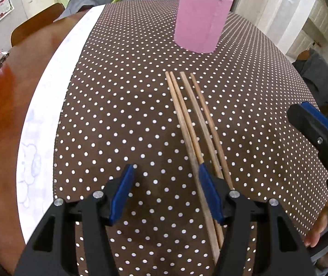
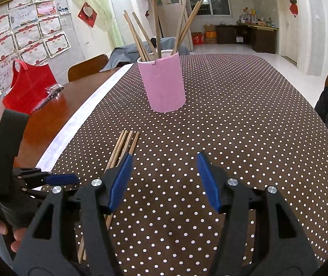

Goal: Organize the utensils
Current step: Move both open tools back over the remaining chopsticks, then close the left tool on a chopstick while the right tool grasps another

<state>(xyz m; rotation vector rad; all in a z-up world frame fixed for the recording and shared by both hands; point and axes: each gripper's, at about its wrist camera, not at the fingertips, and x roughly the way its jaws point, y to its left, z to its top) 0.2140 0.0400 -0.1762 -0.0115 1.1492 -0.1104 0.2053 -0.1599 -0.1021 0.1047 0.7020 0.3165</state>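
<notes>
4 wooden chopsticks (image 1: 192, 124) lie side by side on the brown polka-dot tablecloth (image 1: 122, 105), their far tips fanned slightly apart and pointing toward a pink cylindrical holder (image 1: 202, 20) that stands upright farther back on the cloth, well apart from them. The holder already has several more chopsticks (image 2: 145, 34) leaning out of its top at different angles. The left gripper (image 1: 166, 172) hangs over the near ends of the loose chopsticks with its jaws wide; its right blue pad (image 1: 210, 193) sits over the bundle, 1 stick running just inside it toward the gap while the others pass beneath or outside it, and whether the pad actually touches the wood is hard to tell from this angle. Nothing is clamped between its fingers. The right gripper (image 2: 165, 161) is also wide open and empty, over bare cloth just to the right of the chopsticks, with its left blue pad (image 2: 120, 181) near or over their shafts. In the right wrist view, a hand (image 2: 0, 230) holds the left gripper's black body at the lower left. A white strip of paper (image 1: 48, 105) runs along the cloth's left edge, and beyond it is bare reddish wooden table (image 1: 0, 115) with a red bag (image 2: 29, 89) on it.
</notes>
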